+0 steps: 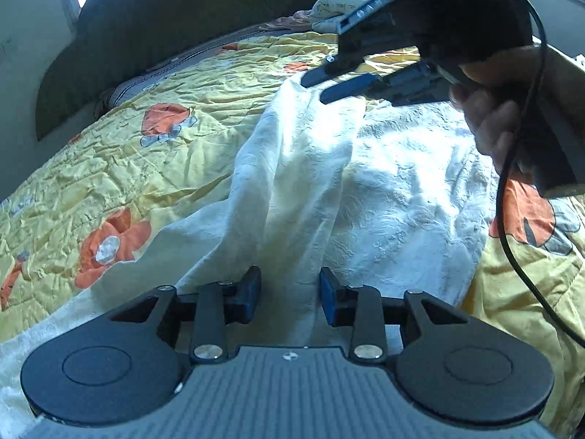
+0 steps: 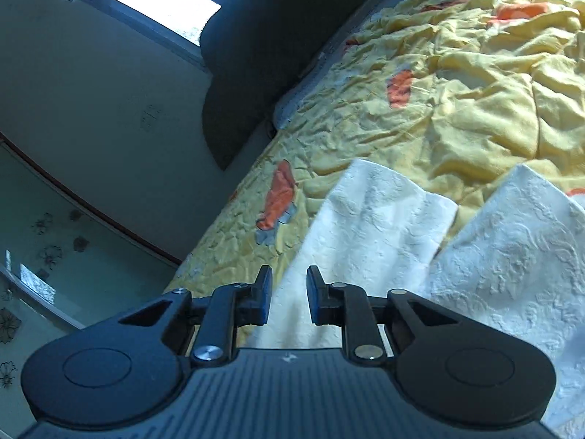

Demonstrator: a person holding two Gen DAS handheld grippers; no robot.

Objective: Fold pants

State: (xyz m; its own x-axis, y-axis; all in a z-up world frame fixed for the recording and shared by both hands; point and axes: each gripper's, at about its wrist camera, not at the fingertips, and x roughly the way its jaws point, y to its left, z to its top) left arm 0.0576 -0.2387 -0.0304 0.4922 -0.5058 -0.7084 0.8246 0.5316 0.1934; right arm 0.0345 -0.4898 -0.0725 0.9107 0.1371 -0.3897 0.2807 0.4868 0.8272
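Centrally on the bed (image 1: 109,168), white pants (image 1: 384,197) lie over a yellow flowered quilt (image 2: 475,102), their two legs reaching toward the headboard (image 1: 175,29). Left claw (image 1: 290,294) stands parted with a raised ridge of the fabric between its pads; contact cannot be told. Right claw (image 1: 321,87), held in a hand (image 1: 490,120), has narrowed jaws over a lifted fold of one leg; whether it grips cannot be told.

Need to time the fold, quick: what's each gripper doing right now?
Left gripper: pants between its fingers; grip cannot be told.
Right gripper: closed on a lifted fold of the pants.
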